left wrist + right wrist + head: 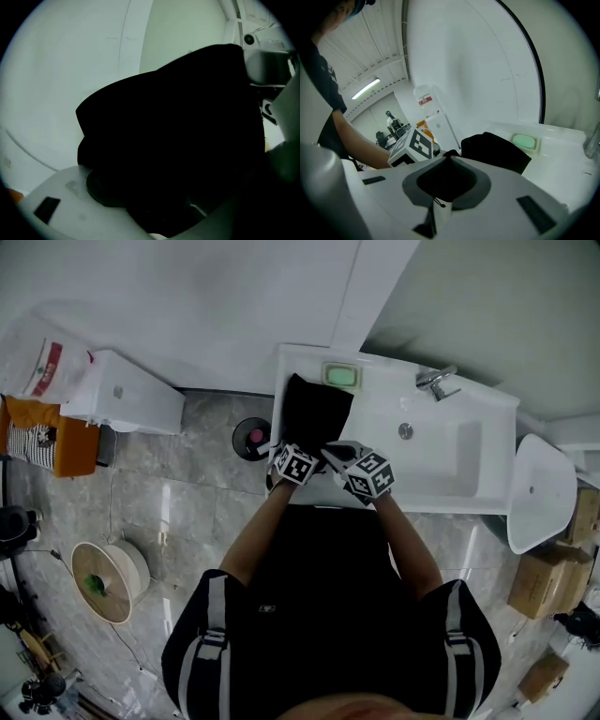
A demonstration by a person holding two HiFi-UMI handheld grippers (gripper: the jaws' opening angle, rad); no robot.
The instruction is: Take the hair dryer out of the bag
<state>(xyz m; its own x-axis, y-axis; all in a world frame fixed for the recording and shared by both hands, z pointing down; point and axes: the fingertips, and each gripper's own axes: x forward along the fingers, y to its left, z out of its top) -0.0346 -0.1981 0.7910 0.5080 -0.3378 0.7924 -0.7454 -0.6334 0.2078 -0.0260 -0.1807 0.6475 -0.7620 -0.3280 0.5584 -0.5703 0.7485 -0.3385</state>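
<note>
The left claw (173, 183) is wide open around the soft black cloth bag (314, 413) and is not squeezing it. The bag lies on the white sink counter (298, 362), left of the bowl. The right claw (447, 161) is pinched shut on the bag's edge. The hair dryer cannot be seen.

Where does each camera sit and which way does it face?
Head view: on the head, looking steeply down at the black bag on the sink counter; forearms, torso, left gripper, right gripper show.
Left gripper view: on that gripper, facing the bag close up; open jaws show.
Right gripper view: on that gripper, facing green soap; jaws shut on the bag, a forearm shows.
All share the bag.
</note>
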